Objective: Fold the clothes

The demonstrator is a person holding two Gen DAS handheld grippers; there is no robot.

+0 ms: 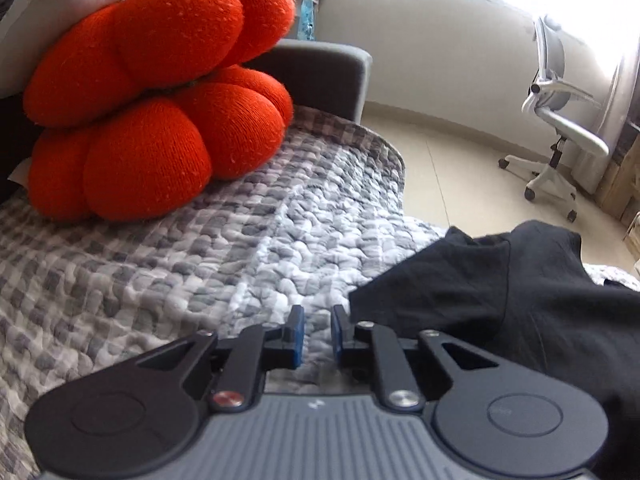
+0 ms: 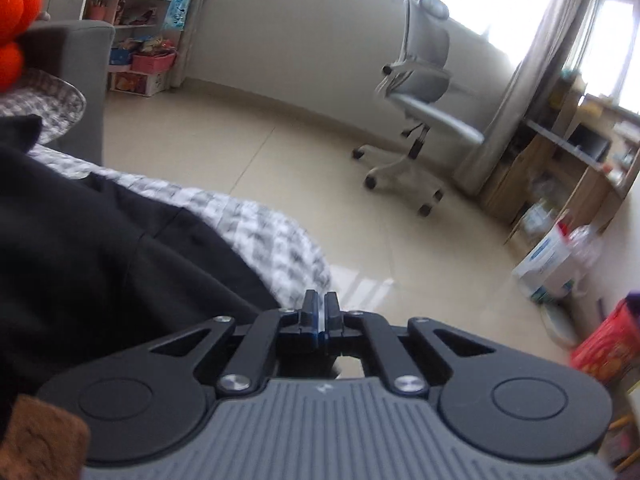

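While the black cotton T-shirt [image 1: 520,292] lies spread on the grey checked quilt [image 1: 180,280], the left claw [image 1: 317,328] is held released beside its sleeve; the right claw [image 2: 321,312] is clenched on nothing past its far side. Fold stage cannot be told; any grasp calls for a hem edge.

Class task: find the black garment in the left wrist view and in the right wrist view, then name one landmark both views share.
Left wrist view: black garment at lower right, on the checked quilt.
Right wrist view: black garment at left, on the same quilt.
Shared landmark: the grey office chair.
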